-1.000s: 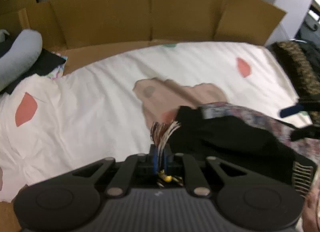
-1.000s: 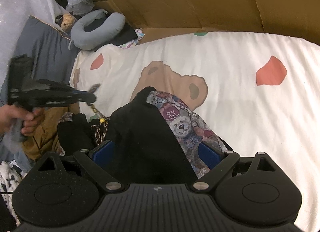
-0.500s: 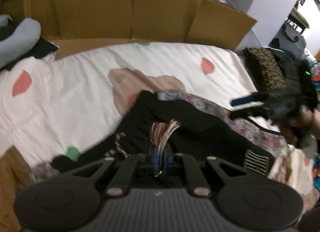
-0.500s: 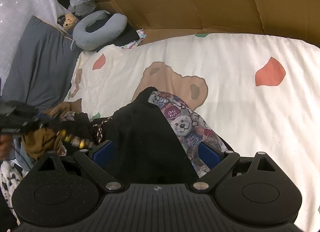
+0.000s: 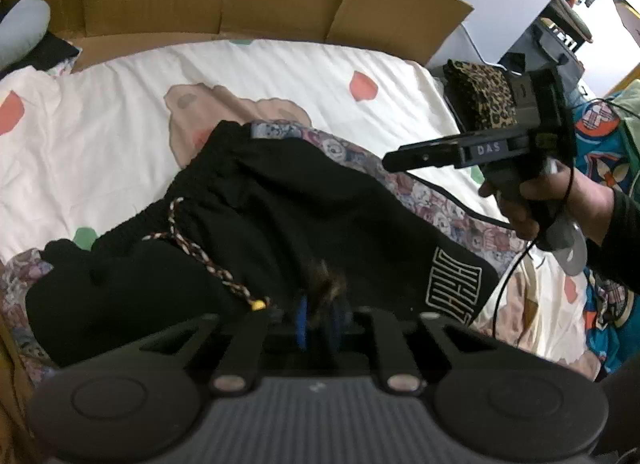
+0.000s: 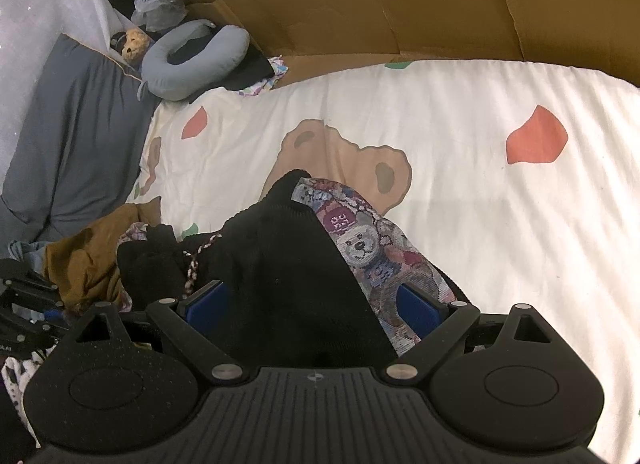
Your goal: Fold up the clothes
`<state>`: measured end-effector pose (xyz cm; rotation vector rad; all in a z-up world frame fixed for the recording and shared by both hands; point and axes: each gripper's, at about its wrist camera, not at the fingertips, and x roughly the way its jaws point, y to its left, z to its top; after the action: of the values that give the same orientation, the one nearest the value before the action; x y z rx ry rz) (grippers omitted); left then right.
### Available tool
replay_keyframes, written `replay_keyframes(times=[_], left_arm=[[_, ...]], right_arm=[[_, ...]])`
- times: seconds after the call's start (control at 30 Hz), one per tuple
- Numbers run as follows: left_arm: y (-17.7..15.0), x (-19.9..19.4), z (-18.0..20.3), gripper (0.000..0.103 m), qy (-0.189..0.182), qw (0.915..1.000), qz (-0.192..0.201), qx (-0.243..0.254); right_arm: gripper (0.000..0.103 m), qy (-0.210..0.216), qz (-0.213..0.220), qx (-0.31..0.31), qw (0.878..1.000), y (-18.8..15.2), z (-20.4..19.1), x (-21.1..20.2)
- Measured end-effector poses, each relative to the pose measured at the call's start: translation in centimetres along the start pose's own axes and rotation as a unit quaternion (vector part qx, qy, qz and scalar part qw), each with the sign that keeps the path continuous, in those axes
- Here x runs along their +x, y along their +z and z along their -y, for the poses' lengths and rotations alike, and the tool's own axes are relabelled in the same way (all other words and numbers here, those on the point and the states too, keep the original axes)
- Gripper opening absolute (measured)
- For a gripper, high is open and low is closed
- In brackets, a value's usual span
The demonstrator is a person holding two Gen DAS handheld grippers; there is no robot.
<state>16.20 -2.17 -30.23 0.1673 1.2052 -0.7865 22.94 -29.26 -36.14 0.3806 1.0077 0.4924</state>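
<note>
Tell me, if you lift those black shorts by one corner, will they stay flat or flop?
Probably flop: the black shorts already lie in soft bunched folds on the bedsheet. Likely light, being thin cloth. The braided drawstring lies loose and would probably dangle.

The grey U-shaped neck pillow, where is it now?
In the right wrist view, the grey U-shaped neck pillow lies at upper left, beyond the white bear-print sheet, beside the small teddy bear.

Black shorts [image 5: 304,215]: matt knit cloth, ribbed waistband, braided drawcord [image 5: 208,264]. Bear-print lining [image 6: 372,248]: woven, coarse. Bedsheet [image 6: 460,199]: smooth creased cotton. Cardboard [image 6: 380,3] at 12 o'clock: matt paper. Grippers: matt black plastic.
</note>
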Motion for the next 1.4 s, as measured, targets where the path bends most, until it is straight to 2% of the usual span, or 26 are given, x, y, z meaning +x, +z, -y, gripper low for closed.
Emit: replay_keyframes(times=[0.13,0.33,0.47,0.67,0.87,1.1,1.17,1.23,1.37,1.4], left_arm=[[-0.2,-0.4,-0.9,0.027,0.018,0.9998,-0.001,-0.008],[-0.1,-1.7,-4.2,0.027,0.070,0.9971,0.004,-0.029],[0.5,-2.5,-6.8,0.028,0.109,0.9932,0.015,-0.037],[1.7,-3.1,-10.8,0.036,0.165,0.9843,0.036,-0.052],[3.1,-3.1,-14.4,0.037,0.192,0.9796,0.043,-0.042],[3.6,-2.8,-17.3,0.042,0.205,0.9763,0.041,-0.056],[3.7,-2.5,-18.2,0.042,0.206,0.9760,0.039,-0.060],[3.8,-1.9,-18.9,0.042,0.205,0.9761,0.036,-0.063],[4.1,0.0,-20.0,0.042,0.197,0.9778,0.027,-0.066],[4.1,0.5,-20.2,0.042,0.194,0.9784,0.024,-0.066]], right_arm=[[0.095,0.000,-0.001,-0.005,1.000,0.2,-0.1,0.1],[0.095,-0.005,-0.001,-0.013,1.000,0.6,-0.1,0.2],[0.095,-0.007,-0.005,-0.019,1.000,0.9,-0.2,0.4],[0.095,-0.025,-0.007,-0.034,0.999,2.2,-0.3,0.8],[0.095,-0.039,-0.011,-0.056,0.998,4.4,-0.1,1.5],[0.092,-0.051,-0.001,-0.073,0.996,7.1,-0.4,3.2],[0.085,-0.053,-0.001,-0.078,0.996,7.7,-0.6,3.8],[0.082,-0.053,-0.006,-0.083,0.995,8.2,-0.8,4.7],[0.065,-0.048,-0.022,-0.087,0.995,9.4,-1.3,7.1],[0.065,-0.049,-0.025,-0.088,0.995,9.7,-1.5,7.7]])
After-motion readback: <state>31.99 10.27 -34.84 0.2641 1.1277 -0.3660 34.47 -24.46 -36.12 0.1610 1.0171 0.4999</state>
